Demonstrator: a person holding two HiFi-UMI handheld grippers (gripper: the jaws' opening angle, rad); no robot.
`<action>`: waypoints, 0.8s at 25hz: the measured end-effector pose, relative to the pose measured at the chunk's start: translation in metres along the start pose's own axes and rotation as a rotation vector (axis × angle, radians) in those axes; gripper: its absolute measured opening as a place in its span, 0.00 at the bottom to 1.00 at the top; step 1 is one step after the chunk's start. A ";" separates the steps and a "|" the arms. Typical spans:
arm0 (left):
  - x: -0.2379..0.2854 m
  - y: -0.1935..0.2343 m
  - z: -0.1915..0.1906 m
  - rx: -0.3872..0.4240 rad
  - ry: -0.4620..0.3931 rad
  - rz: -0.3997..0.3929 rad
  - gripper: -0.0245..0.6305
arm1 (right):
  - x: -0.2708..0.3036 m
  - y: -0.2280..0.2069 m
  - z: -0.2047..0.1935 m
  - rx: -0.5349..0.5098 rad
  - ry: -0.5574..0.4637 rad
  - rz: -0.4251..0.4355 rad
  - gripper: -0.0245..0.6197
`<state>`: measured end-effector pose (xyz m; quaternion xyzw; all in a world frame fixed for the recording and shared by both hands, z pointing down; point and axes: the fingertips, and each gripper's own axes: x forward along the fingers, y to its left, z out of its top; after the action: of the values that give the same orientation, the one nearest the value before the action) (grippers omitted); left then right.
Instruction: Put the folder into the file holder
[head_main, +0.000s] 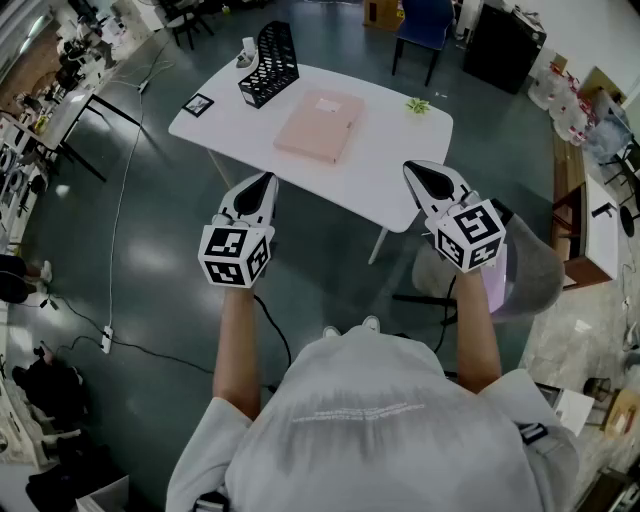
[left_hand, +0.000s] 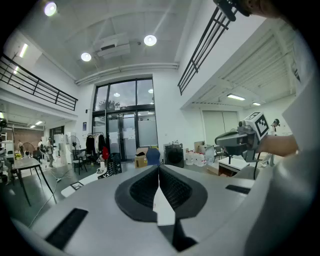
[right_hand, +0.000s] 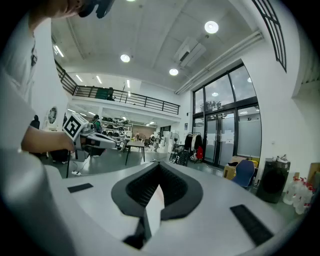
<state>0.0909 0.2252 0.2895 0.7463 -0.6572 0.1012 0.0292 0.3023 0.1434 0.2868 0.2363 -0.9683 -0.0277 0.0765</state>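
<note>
In the head view a person in a pale T-shirt (head_main: 385, 420) stands before a white table (head_main: 400, 165) and holds both grippers in the air on its near side. The left gripper (head_main: 268, 180) hangs over the floor just off the table's near edge. The right gripper (head_main: 409, 168) overlaps the table's near right corner. Neither touches anything on the table. The pink folder (head_main: 320, 126) lies flat and closed around the middle of the tabletop, well apart from both grippers. The black mesh file holder (head_main: 269, 64) stands upright at the far left of the table, near the folder but not touching it. A small black-and-white card (head_main: 198, 103) lies at the left edge, and a small green sprig (head_main: 417, 104) lies toward the far right. A blue chair (head_main: 424, 24) stands beyond the table, and a grey chair (head_main: 535, 262) is beside the person's right arm. In the left gripper view the two dark pads meet along a thin line with nothing between them. The file holder shows small at the left, past the jaws, and the right gripper is at the right edge. In the right gripper view the jaws are likewise pressed together and empty. The left gripper shows at the left, and the file holder is just above the closed jaw tips in the distance.
</note>
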 end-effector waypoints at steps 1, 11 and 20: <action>0.000 0.000 0.000 0.002 -0.002 0.001 0.06 | 0.000 0.000 0.000 0.005 -0.004 0.000 0.07; -0.007 0.000 0.002 0.012 -0.005 -0.005 0.06 | -0.009 -0.002 0.005 0.036 -0.046 -0.019 0.07; -0.013 0.001 -0.009 0.047 0.019 -0.010 0.54 | -0.008 0.020 0.001 0.093 -0.034 0.057 0.50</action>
<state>0.0879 0.2390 0.2961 0.7492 -0.6505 0.1234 0.0183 0.2999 0.1643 0.2865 0.2115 -0.9760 0.0157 0.0496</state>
